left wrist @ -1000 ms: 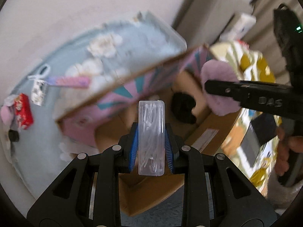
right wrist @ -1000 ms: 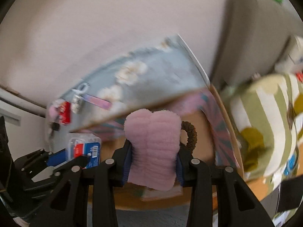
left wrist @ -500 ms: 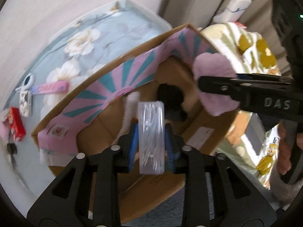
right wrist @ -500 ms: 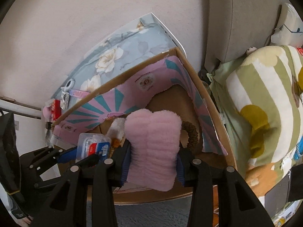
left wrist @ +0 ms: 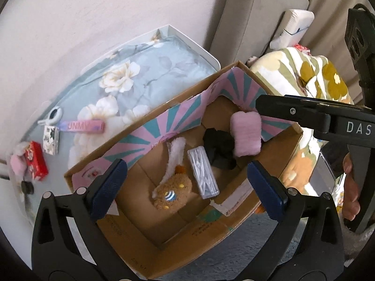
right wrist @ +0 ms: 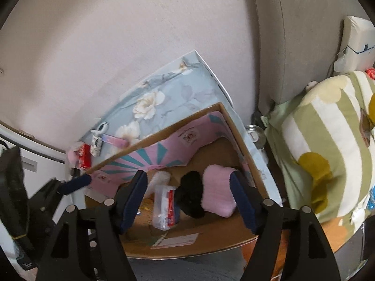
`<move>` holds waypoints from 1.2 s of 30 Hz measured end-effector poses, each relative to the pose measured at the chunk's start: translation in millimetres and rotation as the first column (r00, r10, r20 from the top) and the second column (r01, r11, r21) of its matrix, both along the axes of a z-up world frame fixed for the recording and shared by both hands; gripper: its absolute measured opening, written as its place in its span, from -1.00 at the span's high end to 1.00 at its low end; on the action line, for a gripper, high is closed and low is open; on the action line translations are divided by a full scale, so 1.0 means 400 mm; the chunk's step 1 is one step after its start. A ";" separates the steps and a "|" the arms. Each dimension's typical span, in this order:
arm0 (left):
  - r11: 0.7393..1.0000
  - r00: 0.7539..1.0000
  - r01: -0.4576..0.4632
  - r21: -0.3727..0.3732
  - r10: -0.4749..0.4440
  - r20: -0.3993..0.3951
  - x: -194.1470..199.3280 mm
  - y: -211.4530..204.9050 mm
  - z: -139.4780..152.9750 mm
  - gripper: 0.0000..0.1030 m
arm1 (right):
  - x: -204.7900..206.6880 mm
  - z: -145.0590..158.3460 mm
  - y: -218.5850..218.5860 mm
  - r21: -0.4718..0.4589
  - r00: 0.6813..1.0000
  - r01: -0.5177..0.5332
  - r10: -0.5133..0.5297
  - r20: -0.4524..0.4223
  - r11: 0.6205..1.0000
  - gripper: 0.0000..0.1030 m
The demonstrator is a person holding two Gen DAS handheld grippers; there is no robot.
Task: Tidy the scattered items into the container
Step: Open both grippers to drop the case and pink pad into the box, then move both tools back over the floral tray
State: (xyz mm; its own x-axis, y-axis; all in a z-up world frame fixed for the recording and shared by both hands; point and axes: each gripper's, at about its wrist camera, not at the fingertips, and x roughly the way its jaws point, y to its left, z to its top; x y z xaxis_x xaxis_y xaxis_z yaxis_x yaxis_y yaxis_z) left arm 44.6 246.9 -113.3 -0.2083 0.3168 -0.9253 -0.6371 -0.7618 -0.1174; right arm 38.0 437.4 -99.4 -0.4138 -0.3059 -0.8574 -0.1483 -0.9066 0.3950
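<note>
We hover both tools over the open brown cardboard box with the pink-and-teal flap [left wrist: 178, 126]. The left hand-held gripper [left wrist: 187, 185] has just been opening and now stands at its widest with nothing between its pads; the clear flat plastic case of small white pieces [left wrist: 202, 172] lies free on the box floor, beside the tan plush toy [left wrist: 172, 190].

The right hand-held gripper [right wrist: 189, 196] has also just been opening, about halfway wide. The fluffy pink pad [right wrist: 216, 190] sits inside the box next to the black scrunchie [right wrist: 191, 193]; its edge looks close to the right pad, and we cannot tell whether it still touches.

Risks we see:
- fuzz snagging on the ribbed pad, so the pink pad gets dragged back out as we withdraw;
- either tool clipping the box rim or the flap and shoving the box.

Left of the box, on the floral blue cover [left wrist: 140, 75], the red small carton [left wrist: 36, 160], the pink printed strap with clip [left wrist: 82, 125] and the patterned white little box [left wrist: 50, 140] still wait; a rushed reach could knock them off.
</note>
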 end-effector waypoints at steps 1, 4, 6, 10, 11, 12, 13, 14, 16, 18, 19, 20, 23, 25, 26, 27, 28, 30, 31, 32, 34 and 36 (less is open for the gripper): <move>1.000 1.000 -0.005 -0.001 0.005 -0.004 0.000 -0.004 0.001 -0.98 | -0.001 0.000 -0.003 0.003 1.000 -0.002 0.002 0.002 1.000 -0.33; 1.000 1.000 -0.018 -0.002 0.018 -0.015 0.001 -0.017 0.006 -0.98 | -0.002 -0.004 -0.010 0.005 1.000 -0.010 0.010 0.011 1.000 -0.33; 1.000 0.999 -0.029 -0.001 0.029 -0.016 0.001 -0.027 0.009 -0.98 | 0.000 -0.003 -0.016 0.001 1.000 -0.016 0.016 0.012 1.000 -0.33; 0.999 0.999 -0.051 0.006 0.051 -0.013 0.001 -0.050 0.013 -0.98 | -0.001 0.003 -0.033 0.006 0.999 -0.034 0.034 0.006 0.999 -0.33; 0.998 0.998 -0.056 0.008 0.056 -0.013 0.000 -0.056 0.014 -0.98 | -0.002 0.005 -0.037 0.008 0.999 -0.038 0.038 0.005 0.999 -0.33; 0.998 0.998 -0.062 0.011 0.063 -0.015 0.000 -0.064 0.016 -0.98 | -0.005 0.006 -0.043 0.009 0.999 -0.044 0.044 0.005 0.999 -0.33; 0.998 0.998 -0.067 0.014 0.068 -0.017 -0.001 -0.070 0.018 -0.98 | -0.006 0.008 -0.047 0.010 0.999 -0.049 0.049 0.004 0.999 -0.33; 0.997 0.997 -0.075 0.018 0.075 -0.018 -0.002 -0.077 0.021 -0.98 | -0.009 0.010 -0.054 0.011 0.998 -0.055 0.055 0.003 0.998 -0.33; 0.996 0.996 -0.088 0.027 0.088 -0.018 -0.004 -0.093 0.025 -0.98 | -0.013 0.014 -0.065 0.015 0.998 -0.066 0.066 0.000 0.998 -0.33; 0.994 0.994 -0.104 0.036 0.105 -0.017 -0.008 -0.108 0.029 -0.98 | -0.018 0.020 -0.077 0.019 0.997 -0.078 0.078 -0.005 0.997 -0.33; 0.993 0.994 -0.111 0.040 0.112 -0.016 -0.008 -0.115 0.031 -0.98 | -0.021 0.023 -0.083 0.019 0.996 -0.084 0.084 -0.009 0.996 -0.33; 0.992 0.993 -0.118 0.045 0.119 -0.016 -0.009 -0.122 0.034 -0.98 | -0.024 0.026 -0.088 0.020 0.996 -0.090 0.091 -0.011 0.996 -0.33; 0.988 0.990 -0.140 0.059 0.141 -0.015 -0.012 -0.144 0.042 -0.98 | -0.031 0.036 -0.106 0.024 0.994 -0.108 0.109 -0.021 0.994 -0.33; 0.985 0.987 -0.159 0.069 0.161 -0.019 -0.017 -0.164 0.050 -0.98 | -0.039 0.042 -0.121 0.027 0.992 -0.122 0.123 -0.026 0.992 -0.33; 0.983 0.985 -0.169 0.074 0.171 -0.022 -0.020 -0.175 0.055 -0.98 | -0.044 0.045 -0.129 0.029 0.990 -0.136 0.137 -0.030 0.990 -0.33; 0.980 0.982 -0.185 0.077 0.188 -0.028 -0.025 -0.192 0.061 -0.98 | -0.048 0.048 -0.135 0.030 0.988 -0.147 0.148 -0.032 0.989 -0.33; 0.976 0.978 -0.204 0.079 0.207 -0.034 -0.029 -0.211 0.065 -0.98 | -0.053 0.051 -0.144 0.029 0.987 -0.157 0.158 -0.034 0.987 -0.33; 0.967 0.969 -0.240 0.083 0.244 -0.037 -0.038 -0.247 0.070 -0.98 | -0.068 0.059 -0.164 0.033 0.983 -0.180 0.181 -0.039 0.983 -0.33; 0.960 0.962 -0.268 0.088 0.272 -0.037 -0.046 -0.274 0.072 -0.98 | -0.077 0.063 -0.177 0.036 0.980 -0.193 0.195 -0.041 0.981 -0.33; 0.950 0.953 -0.297 0.093 0.301 -0.034 -0.054 -0.304 0.073 -0.98 | -0.085 0.066 -0.191 0.038 0.977 -0.207 0.209 -0.042 0.978 -0.33; 0.931 0.934 -0.352 0.097 0.355 -0.026 -0.070 -0.361 0.071 -0.98 | -0.104 0.075 -0.227 0.041 0.970 -0.239 0.240 -0.045 0.970 -0.34; 0.906 0.909 -0.413 0.094 0.417 -0.023 -0.086 -0.428 0.065 -0.98 | -0.122 0.081 -0.266 0.041 0.960 -0.272 0.274 -0.048 0.961 -0.34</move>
State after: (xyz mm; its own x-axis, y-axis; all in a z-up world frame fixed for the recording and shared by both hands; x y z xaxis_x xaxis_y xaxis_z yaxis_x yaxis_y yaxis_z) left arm 10.1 75.8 -87.3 -0.3755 0.2705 -0.8865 -0.2709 -0.9467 -0.1741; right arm -10.9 330.8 -67.2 -0.3632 -0.3852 -0.8483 0.1271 -0.9225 0.3645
